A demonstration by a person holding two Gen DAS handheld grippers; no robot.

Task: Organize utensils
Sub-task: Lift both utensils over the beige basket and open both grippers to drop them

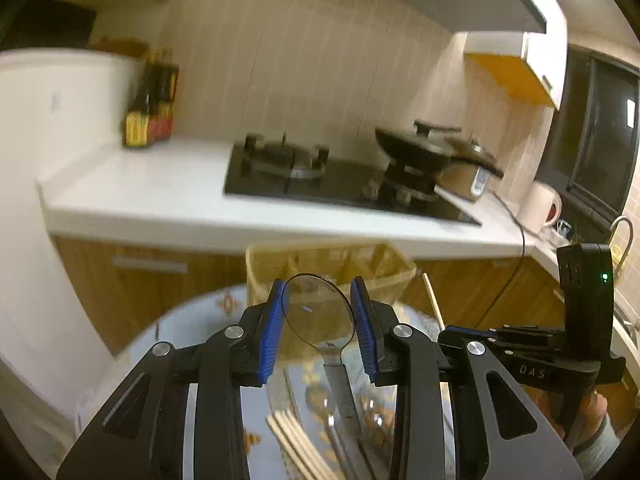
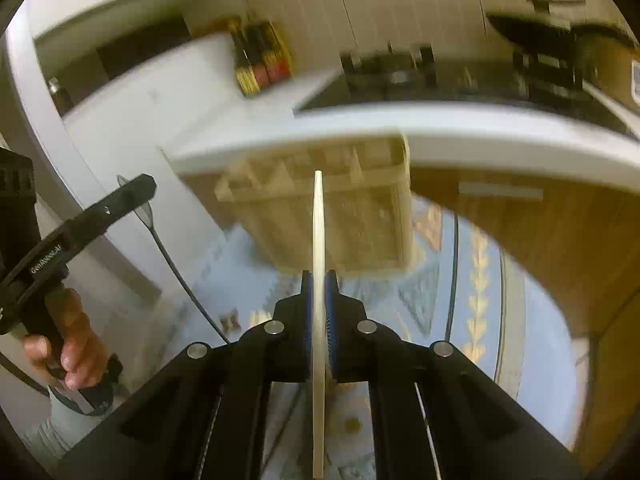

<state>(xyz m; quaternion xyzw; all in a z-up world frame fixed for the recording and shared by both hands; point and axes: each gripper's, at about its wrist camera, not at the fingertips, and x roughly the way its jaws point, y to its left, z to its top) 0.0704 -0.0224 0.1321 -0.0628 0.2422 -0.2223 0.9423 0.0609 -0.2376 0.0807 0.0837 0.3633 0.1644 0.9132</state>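
The left gripper (image 1: 318,312) pinches a metal spoon (image 1: 320,312) by the edges of its bowl, blue pads (image 1: 272,332) pressed on both sides. The bowl points forward and up; the handle runs back and down toward the camera. The spoon is shiny and oval-bowled, with a flat grey handle. Below it, loose wooden chopsticks (image 1: 292,440) and other blurred metal utensils lie on the patterned blue tablecloth (image 1: 188,320).

The right gripper (image 2: 319,280) is clamped on 1 pale wooden chopstick (image 2: 318,240), its jaws nearly touching. The stick's long axis runs straight ahead, its tip toward the beige slotted utensil holder (image 2: 360,220) standing at the table's far edge. In the left view the same holder (image 1: 384,268) sits just past the spoon.

Beyond are a white countertop (image 1: 160,192), sauce bottles (image 1: 150,120), a black gas hob (image 1: 320,184) and a wok (image 1: 420,144).
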